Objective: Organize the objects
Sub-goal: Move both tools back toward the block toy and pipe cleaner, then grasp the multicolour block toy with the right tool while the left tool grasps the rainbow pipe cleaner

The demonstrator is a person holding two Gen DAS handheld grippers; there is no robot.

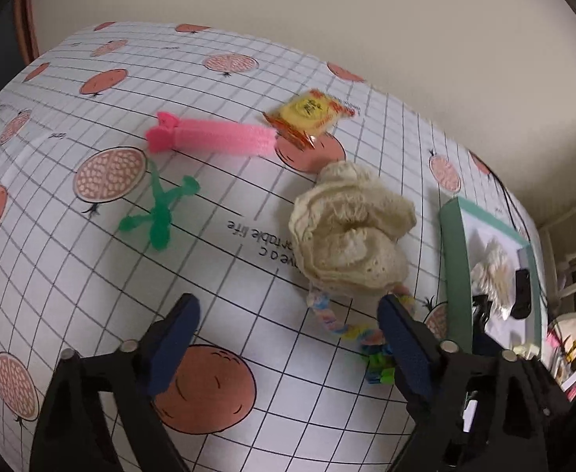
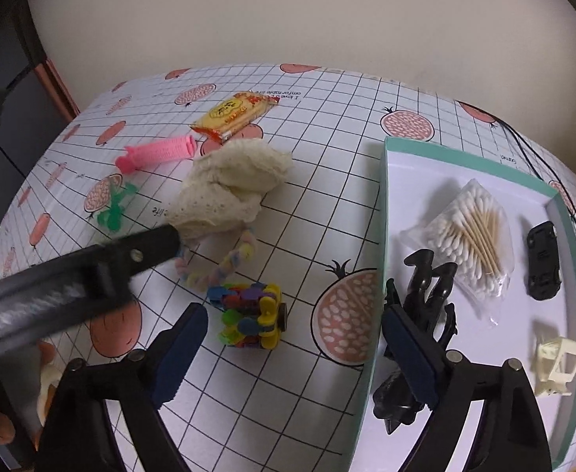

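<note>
The left hand-held gripper point(image 1: 288, 338) is wide open and empty, near the cloth point(image 1: 351, 232) mid-surface. The right hand-held gripper point(image 2: 292, 350) is open and empty too. The cloth may snag the rope point(image 1: 337, 320) under it and drag it toward the box point(image 2: 484, 153).

Tabletop cloth point(image 1: 217, 275) is showing upside-down print, partly covered by the cream crochet piece point(image 1: 351, 232): "...rtable life" readable in left wrist view. Right wrist view is showing another upside-down line near the far edge, roughly "I love ... omfor table life". Yellow snack packet point(image 2: 231, 115) is carrying red characters, too blurred to read.
</note>
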